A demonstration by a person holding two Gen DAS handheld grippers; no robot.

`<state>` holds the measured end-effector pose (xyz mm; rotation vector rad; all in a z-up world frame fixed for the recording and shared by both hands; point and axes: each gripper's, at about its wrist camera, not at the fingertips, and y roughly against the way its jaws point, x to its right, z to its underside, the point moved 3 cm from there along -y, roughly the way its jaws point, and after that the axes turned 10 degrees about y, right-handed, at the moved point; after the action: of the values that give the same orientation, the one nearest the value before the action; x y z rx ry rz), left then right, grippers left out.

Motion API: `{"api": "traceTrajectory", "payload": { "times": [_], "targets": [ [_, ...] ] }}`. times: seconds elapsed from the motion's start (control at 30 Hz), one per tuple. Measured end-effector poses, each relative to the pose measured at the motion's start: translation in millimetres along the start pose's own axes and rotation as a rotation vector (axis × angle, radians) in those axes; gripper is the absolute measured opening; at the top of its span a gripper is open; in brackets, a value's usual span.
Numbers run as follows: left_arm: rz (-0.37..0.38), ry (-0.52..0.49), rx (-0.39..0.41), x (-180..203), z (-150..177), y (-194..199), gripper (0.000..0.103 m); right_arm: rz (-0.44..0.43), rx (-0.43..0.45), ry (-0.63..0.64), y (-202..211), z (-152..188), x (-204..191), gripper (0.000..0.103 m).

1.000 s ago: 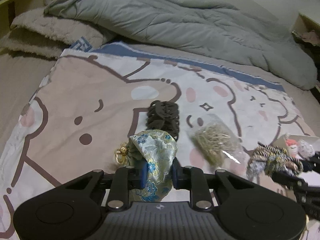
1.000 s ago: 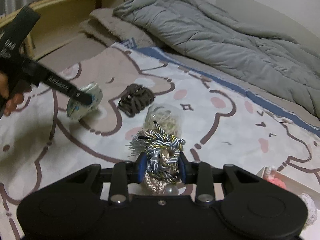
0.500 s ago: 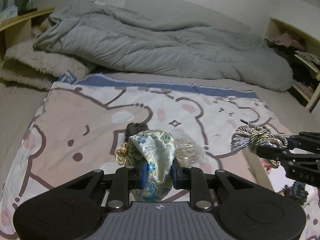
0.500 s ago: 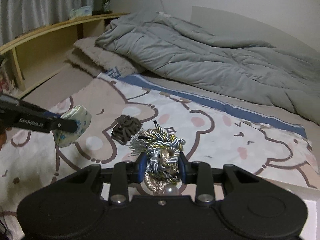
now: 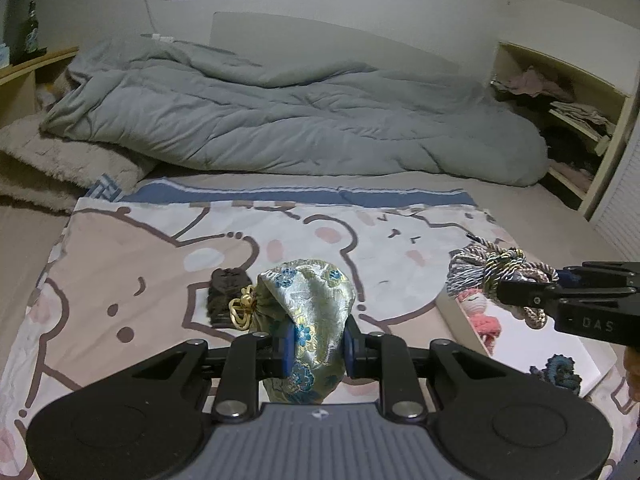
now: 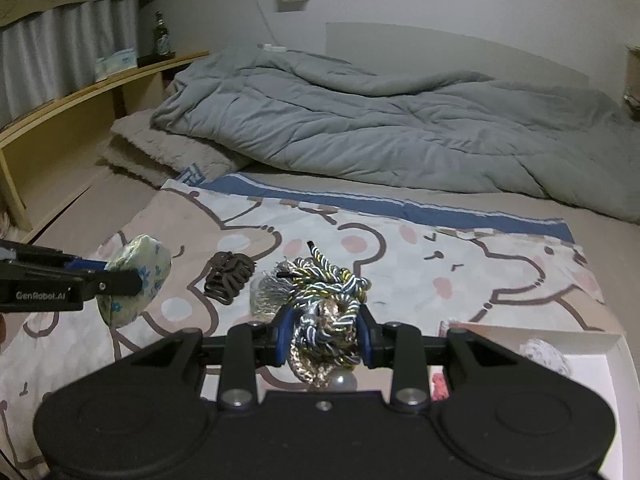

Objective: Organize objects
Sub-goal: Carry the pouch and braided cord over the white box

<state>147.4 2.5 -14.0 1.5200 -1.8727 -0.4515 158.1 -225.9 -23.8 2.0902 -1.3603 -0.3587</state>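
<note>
My left gripper is shut on a pale brocade drawstring pouch with a gold cord, held above the cartoon-print blanket; the pouch also shows in the right wrist view. My right gripper is shut on a bundle of braided cords, which also shows in the left wrist view above a white box. A dark brown cord bundle and a clear bag of pale strands lie on the blanket.
The white box at the right holds small knitted items. A grey duvet is heaped across the back of the bed. A wooden shelf runs along the left and open shelves stand at the right.
Both grippers have risen with their loads. The right gripper has carried the braided cords rightward to above the white box. Both views have tilted up.
</note>
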Motion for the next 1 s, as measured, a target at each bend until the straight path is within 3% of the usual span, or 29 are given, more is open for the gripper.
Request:
{"api": "traceTrajectory", "payload": {
  "times": [0.4, 0.73, 1.0],
  "targets": [
    [0.05, -0.013, 0.019, 26.4, -3.5, -5.1, 0.025, 0.04, 0.039, -0.101, 19.1, 12.3, 29.0, 0.034],
    [0.108, -0.042, 0.014, 71.3, -6.7, -26.3, 0.025, 0.132, 0.046, -0.177, 40.3, 35.2, 81.9, 0.034],
    [0.208, -0.073, -0.007, 117.2, -1.4, -43.6, 0.025, 0.216, 0.036, -0.251, 59.2, 62.9, 132.5, 0.034]
  ]
}}
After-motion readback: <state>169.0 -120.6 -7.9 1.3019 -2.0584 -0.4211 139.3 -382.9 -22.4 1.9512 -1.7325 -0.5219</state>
